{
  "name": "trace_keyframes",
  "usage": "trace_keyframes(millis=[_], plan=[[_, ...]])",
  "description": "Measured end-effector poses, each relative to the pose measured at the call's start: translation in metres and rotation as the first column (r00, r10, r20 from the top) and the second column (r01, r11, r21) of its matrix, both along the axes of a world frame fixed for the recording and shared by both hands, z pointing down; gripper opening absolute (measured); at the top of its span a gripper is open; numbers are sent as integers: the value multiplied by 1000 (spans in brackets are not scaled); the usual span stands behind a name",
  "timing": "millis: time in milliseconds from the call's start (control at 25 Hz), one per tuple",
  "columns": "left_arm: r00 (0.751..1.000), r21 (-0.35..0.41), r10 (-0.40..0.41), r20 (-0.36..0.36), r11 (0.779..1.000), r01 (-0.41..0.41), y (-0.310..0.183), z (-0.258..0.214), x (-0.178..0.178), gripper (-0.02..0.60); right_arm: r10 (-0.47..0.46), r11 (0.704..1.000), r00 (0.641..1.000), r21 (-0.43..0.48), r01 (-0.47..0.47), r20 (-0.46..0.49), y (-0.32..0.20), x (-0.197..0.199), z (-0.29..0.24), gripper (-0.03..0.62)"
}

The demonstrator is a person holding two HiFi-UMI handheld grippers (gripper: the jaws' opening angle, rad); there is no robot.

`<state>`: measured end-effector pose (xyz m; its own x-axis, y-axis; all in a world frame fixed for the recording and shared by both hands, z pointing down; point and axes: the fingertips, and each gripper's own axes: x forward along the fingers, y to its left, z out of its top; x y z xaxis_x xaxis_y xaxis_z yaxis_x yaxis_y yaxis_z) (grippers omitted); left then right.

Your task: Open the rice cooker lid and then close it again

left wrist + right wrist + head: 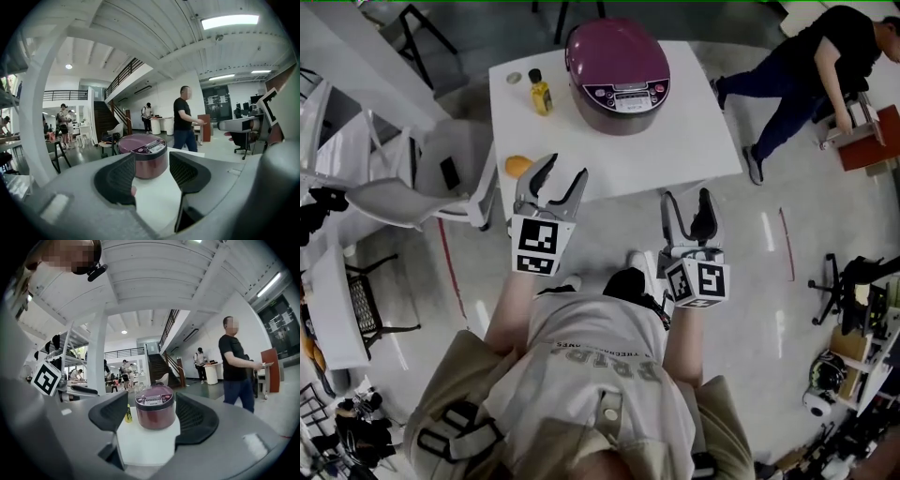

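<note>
Nearest you, your left claw (pixel 566 169) was at the near edge of the white square bench (pixel 684 141), its jaws apart with nothing between them. Your right claw (pixel 686 197) was just short of that same edge, its jaws likewise apart and empty. At the bench's near left corner lay a small orange round thing (pixel 517 166). Toward the bench's far side sat the glossy maroon round rice cooker (pixel 617 70). Its domed lid (pixel 614 47) was down and its silver control panel (pixel 623 94) faced you. A small yellow bottle (pixel 541 92) stood just beside it, toward the bench's left edge.

The lid looked stiff, smooth and slippery, and probably hinged at the back. A pinch on the dome would likely slide, so the front lip above the panel seemed the better hold. The body might skid on the bench, so your other claw could steady it.
</note>
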<state>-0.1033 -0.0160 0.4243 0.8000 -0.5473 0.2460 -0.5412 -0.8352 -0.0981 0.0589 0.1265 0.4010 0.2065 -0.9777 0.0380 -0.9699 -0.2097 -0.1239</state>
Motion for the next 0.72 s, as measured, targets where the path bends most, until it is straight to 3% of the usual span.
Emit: trace_keyframes(millis=[320, 720], plan=[[990, -14, -142, 19, 990, 143, 4, 8, 55, 233, -182, 983, 983, -20, 182, 9, -28, 66, 4, 304], [950, -8, -308, 60, 951, 309, 3, 13, 95, 241, -393, 919, 920, -45, 391, -20, -68, 117, 5, 311]])
